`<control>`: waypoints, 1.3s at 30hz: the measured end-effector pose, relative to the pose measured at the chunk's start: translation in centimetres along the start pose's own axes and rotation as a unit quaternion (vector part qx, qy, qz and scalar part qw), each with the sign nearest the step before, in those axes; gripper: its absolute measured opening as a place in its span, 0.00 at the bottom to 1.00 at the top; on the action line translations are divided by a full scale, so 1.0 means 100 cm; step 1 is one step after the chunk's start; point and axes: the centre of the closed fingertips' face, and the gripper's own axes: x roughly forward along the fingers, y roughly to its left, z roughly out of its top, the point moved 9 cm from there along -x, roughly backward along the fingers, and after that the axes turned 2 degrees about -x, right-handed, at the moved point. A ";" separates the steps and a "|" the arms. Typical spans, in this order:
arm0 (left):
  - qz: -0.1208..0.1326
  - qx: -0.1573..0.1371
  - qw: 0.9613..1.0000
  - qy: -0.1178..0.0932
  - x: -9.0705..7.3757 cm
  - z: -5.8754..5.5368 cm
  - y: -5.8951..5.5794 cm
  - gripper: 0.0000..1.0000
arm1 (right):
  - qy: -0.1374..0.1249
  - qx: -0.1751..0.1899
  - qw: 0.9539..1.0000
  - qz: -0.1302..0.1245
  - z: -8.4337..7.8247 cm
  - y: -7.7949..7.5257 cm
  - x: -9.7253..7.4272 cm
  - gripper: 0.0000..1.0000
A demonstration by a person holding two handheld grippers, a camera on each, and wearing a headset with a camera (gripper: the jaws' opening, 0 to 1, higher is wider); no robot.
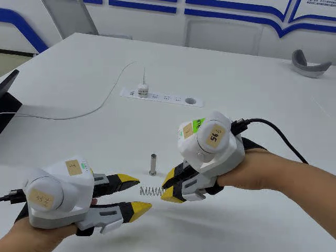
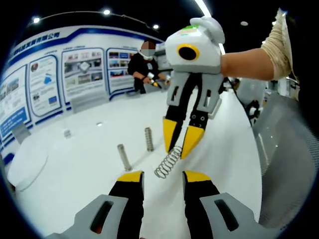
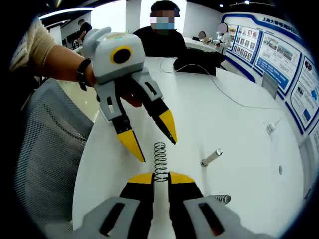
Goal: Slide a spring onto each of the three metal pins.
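Spring [image 3: 159, 158] is pinched at one end by the narrowed right gripper [image 3: 160, 176], lower centre of frame. Left gripper [image 2: 163, 177] is held wide, empty. Sleeved pin [image 2: 149, 139] at mid-frame is judged done. Bare pin [image 2: 123, 156] to its left remains. The third cannot be judged.

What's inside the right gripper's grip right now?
One end of the spring, pinched by the right gripper; the rest sticks out toward the open left gripper. How many coils are clamped is hidden by the fingers.
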 end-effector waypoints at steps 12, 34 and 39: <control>-0.019 0.028 0.999 -0.001 0.002 0.002 -0.006 0.16 | 0.012 -0.009 1.000 0.021 0.000 0.005 -0.002 0.12; -0.021 0.028 0.999 -0.001 0.003 0.001 -0.007 0.12 | -0.022 -0.025 0.999 0.013 0.025 0.005 -0.017 0.11; -0.022 0.023 0.999 -0.002 0.003 0.002 -0.008 0.12 | -0.032 -0.029 0.999 0.010 0.031 0.006 -0.018 0.11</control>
